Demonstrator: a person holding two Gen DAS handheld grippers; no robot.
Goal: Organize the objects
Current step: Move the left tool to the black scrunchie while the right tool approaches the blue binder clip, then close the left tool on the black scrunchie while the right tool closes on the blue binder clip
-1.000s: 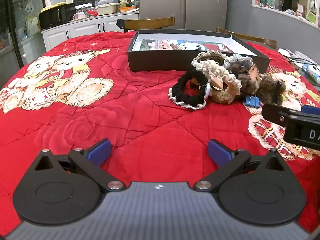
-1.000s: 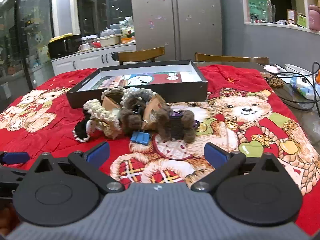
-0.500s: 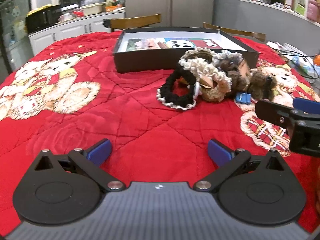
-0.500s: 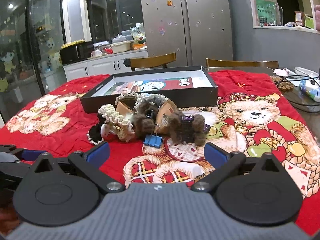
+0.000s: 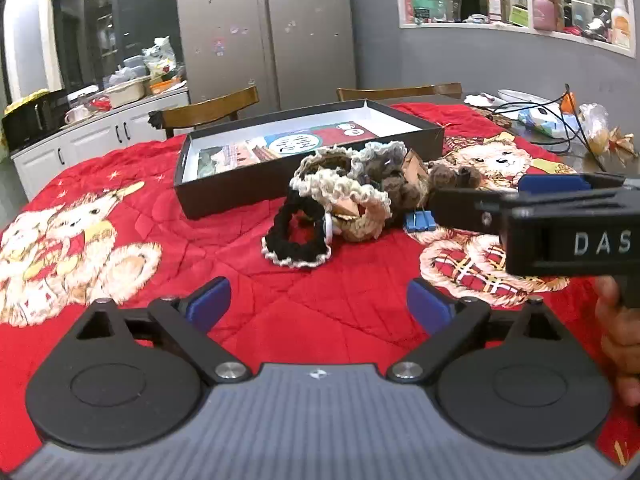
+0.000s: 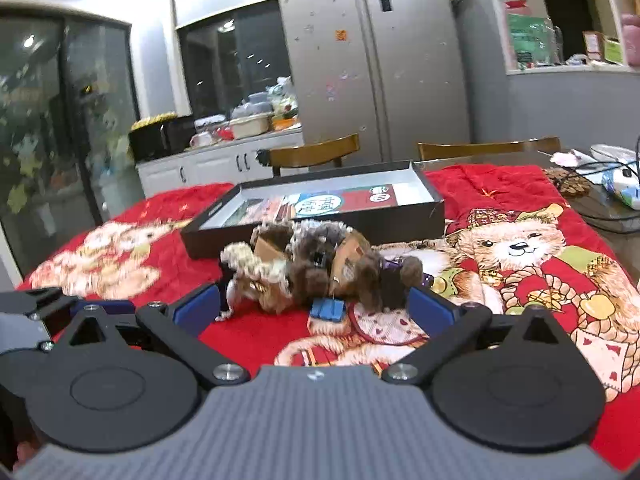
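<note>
Nearest the left wrist camera, the left gripper (image 5: 318,300) hangs above the red quilted cloth (image 5: 240,256), its blue pads spread wide with nothing between them. At the right edge of that view the right gripper's body crosses the frame, and a hand (image 5: 618,344) beneath it is cut off by the border. In its own view the right gripper (image 6: 314,306) is likewise spread and empty; its near pad tips overlap the edges of the heap, though contact cannot be judged.

Beyond the pads, a heap of hair scrunchies (image 5: 360,196) lies on the cloth: a black one with pale trim (image 5: 296,236) at the near left, cream ruffled ones behind, brown furry ones to the right. Cardboard tags show among them; individual pieces are hard to separate, and this heap is motion-blurred in the right wrist view. A blue binder clip (image 5: 418,222) lies at the heap's near right edge.

Just behind the heap stands an open black box (image 5: 224,196), its printed bottom partly hidden by the near wall. Farther off are wooden chairs (image 5: 208,110) and a refrigerator (image 5: 264,28).
</note>
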